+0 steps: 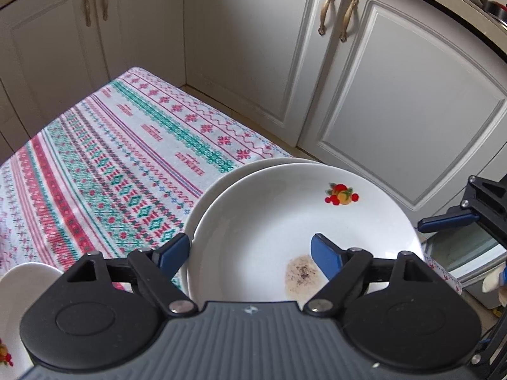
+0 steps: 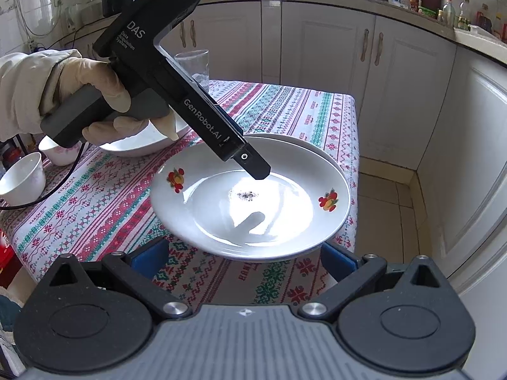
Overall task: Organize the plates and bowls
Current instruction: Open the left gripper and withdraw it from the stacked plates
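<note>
A white plate with fruit decals and a brown stain point(image 1: 285, 221) lies on top of a second white plate point(image 1: 221, 177) at the table's near right corner. It also shows in the right wrist view point(image 2: 253, 202), with the lower plate's rim point(image 2: 320, 152) behind it. My left gripper point(image 1: 250, 250) is open, its fingers straddling the top plate's near rim; its body point(image 2: 196, 95) reaches over the plate in the right wrist view. My right gripper point(image 2: 244, 256) is open and empty, just in front of the plate's edge.
A patterned tablecloth point(image 1: 111, 158) covers the table. A large white bowl point(image 2: 142, 145), two small bowls point(image 2: 22, 180) and a glass point(image 2: 193, 63) stand at the left. White cabinets point(image 1: 396, 110) stand close behind and to the right of the table.
</note>
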